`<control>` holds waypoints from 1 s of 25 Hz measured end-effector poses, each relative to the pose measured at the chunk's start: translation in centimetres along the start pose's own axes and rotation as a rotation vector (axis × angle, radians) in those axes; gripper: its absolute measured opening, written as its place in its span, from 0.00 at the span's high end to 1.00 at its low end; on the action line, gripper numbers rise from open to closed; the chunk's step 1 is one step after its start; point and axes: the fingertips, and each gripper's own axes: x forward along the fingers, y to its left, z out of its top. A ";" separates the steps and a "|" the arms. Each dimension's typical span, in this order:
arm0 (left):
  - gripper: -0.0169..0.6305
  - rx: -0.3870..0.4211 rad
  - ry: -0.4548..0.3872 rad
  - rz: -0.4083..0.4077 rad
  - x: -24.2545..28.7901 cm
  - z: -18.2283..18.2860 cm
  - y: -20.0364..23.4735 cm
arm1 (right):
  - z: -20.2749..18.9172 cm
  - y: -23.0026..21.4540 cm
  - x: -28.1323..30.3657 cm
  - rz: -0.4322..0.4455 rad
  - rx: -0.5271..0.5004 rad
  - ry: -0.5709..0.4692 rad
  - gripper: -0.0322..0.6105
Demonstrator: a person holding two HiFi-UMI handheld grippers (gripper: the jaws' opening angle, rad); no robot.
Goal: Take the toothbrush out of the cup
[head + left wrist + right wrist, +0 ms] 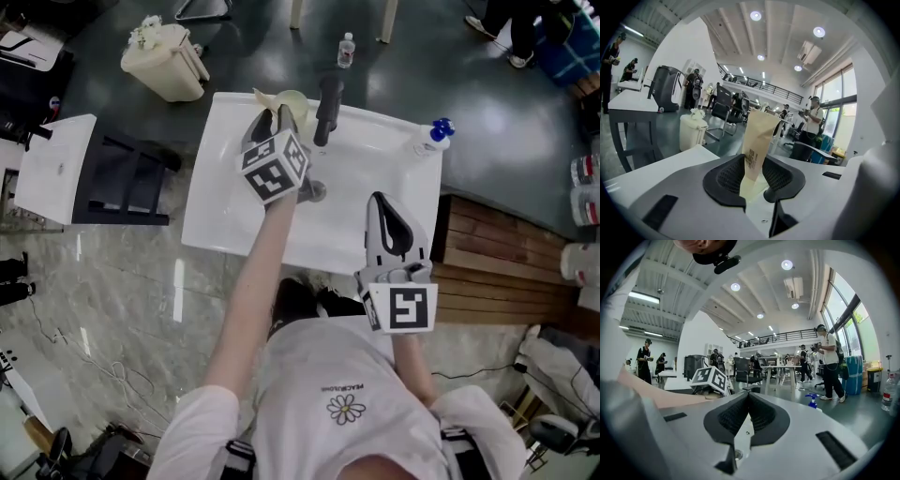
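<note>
So the biggest thing here is the white sink [216, 220], seen from straight above, with a slatted wooden bench [506, 267] just to its right. A cream trash bin [164, 61] sits on the floor beyond the far left corner.

The left gripper [272, 117] is reaching across the sink toward the back rim, right beside the black faucet [326, 105]. In the left gripper view its fingers [726, 176] are clamped on a cream squeeze tube [757, 133] with some small print on it. The tube stands upright between the pads with its wide flat end up.

The right gripper [379, 201] hangs over the front right part of the sink. Its fingers [733, 416] are pressed together with nothing between them.

A spray bottle with a blue top [433, 134] stands on the sink's far right corner, and a small clear water bottle [346, 49] is on the floor further back.

As for the toothbrush and the cup, honestly I can't make out either one in any view. The tube is the only thing being held.
</note>
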 end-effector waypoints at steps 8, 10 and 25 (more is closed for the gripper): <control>0.88 -0.011 0.002 -0.018 0.2 0.3 -0.4 | -0.5 0.0 0.3 0.006 -0.002 0.019 0.93; 0.90 -0.012 -0.005 -0.017 -0.1 0.6 -0.4 | -0.7 0.2 0.4 0.015 -0.002 0.024 0.93; 0.91 0.007 -0.159 -0.064 -7.4 8.3 -1.5 | 5.7 1.2 1.0 0.058 -0.030 -0.117 0.93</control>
